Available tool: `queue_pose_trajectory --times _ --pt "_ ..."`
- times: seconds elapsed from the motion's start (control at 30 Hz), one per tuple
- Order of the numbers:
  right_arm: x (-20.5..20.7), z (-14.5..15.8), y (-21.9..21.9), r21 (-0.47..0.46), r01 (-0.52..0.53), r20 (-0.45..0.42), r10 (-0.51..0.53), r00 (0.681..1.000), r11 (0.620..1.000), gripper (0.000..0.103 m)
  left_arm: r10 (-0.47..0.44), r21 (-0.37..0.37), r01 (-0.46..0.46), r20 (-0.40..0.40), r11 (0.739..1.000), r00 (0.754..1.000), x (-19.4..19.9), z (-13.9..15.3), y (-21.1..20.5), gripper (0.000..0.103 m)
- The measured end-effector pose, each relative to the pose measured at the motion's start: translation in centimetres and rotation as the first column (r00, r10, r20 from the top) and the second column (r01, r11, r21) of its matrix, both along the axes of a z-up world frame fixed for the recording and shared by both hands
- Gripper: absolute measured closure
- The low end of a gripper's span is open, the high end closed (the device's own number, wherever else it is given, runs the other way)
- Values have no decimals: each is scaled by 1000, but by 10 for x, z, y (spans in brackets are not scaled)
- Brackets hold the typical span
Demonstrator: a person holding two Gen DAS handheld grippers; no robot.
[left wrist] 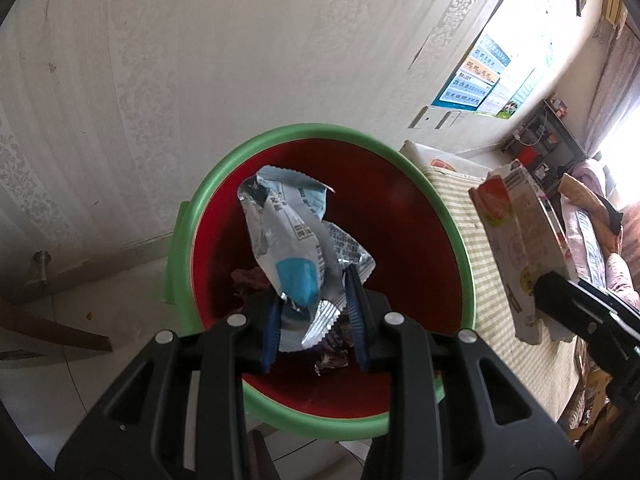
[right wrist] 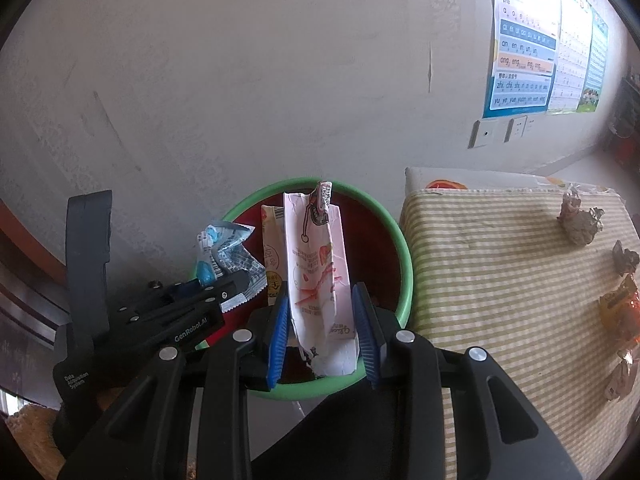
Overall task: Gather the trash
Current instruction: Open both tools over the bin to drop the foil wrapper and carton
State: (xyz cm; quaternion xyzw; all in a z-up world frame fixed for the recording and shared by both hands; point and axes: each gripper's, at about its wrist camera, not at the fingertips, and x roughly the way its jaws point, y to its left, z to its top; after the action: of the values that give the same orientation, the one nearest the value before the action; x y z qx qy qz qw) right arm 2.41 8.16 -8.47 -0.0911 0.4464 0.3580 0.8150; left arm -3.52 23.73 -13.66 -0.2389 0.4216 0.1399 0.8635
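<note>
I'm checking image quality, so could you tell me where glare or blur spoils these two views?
Left wrist view: the window at upper right is blown out white, washing the poster. Right wrist view: glare bleaches the poster's top, and the wall looks hazy.

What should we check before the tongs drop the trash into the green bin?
1. Left tongs grip the blue wrapper: ok.
2. Blue wrapper hangs over the bin opening: ok.
3. Right tongs hold the pink carton: ok.
4. Pink carton over the opening: ok in the right view; cannot tell in the left.
5. Room inside the bin: ok.
6. Table cleared: not ok, foil wrappers remain.
</note>
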Motion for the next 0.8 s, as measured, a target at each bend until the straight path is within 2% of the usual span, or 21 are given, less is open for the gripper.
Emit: queue_pose_trajectory --times 0.1,0.17,0.27,0.37,0.47,0.6,0.7,0.8 --pt "0 -1 0 6 2 -3 -2 1000 1000 62 10 1 -10 0 1000 1000 2 0 1 72" --pt "1 0 0 16 6 -4 -6 1000 1000 47 18 3 -18 7 1000 1000 1 1 2 62" --pt "2 3 -3 31 14 -6 -14 1000 999 45 29 9 -29 21 1000 999 -2 4 2 51" --pt "2 6 -9 43 31 3 -31 1000 999 37 29 13 -29 29 999 999 -3 6 1 43" --pt "5 9 -23 58 64 11 -64 998 996 36 24 19 -24 35 1000 999 -3 9 -1 41" --pt "14 4 -63 51 163 22 -164 986 985 35 11 25 -12 36 1000 999 1 13 -6 40" --pt "28 -8 -113 19 298 21 -298 954 954 35 -3 31 2 34 1000 999 5 16 -11 40" --pt "44 -21 -185 -27 481 28 -480 877 876 35 -22 35 20 34 999 999 8 19 -18 40"
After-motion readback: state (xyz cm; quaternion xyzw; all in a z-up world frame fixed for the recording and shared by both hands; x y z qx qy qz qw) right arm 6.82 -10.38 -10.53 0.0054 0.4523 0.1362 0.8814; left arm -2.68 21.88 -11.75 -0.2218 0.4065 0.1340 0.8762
